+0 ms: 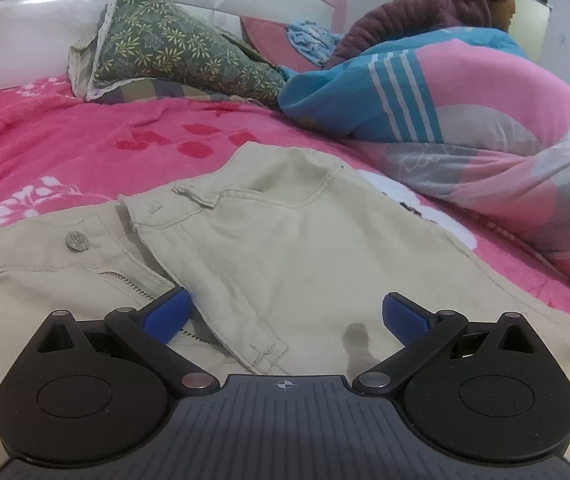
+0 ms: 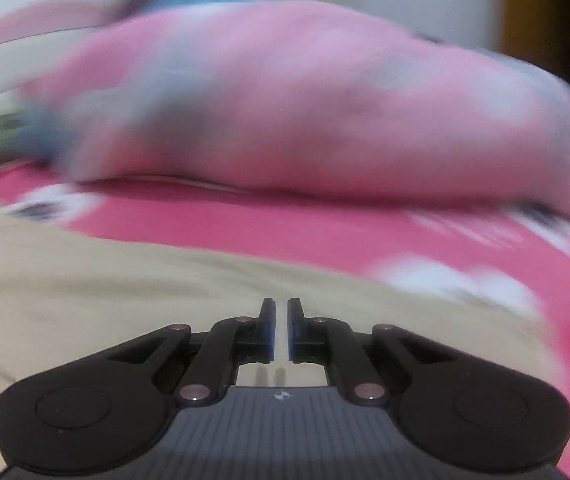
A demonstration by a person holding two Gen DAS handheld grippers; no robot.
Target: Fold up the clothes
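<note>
Beige trousers lie spread on the pink bed sheet, waistband toward the pillows, the fly open, with its metal button and zip showing. My left gripper is open just above the trousers. Its blue pads straddle the turned-back fly flap without touching it. In the blurred right wrist view, my right gripper is shut low over the beige trousers. Only a thin slit shows between its pads, and I see nothing held in it.
A bulky pink, blue and grey quilt is heaped along the right side of the bed. A green floral pillow leans on the white padded headboard. A person in a maroon jacket lies behind the quilt.
</note>
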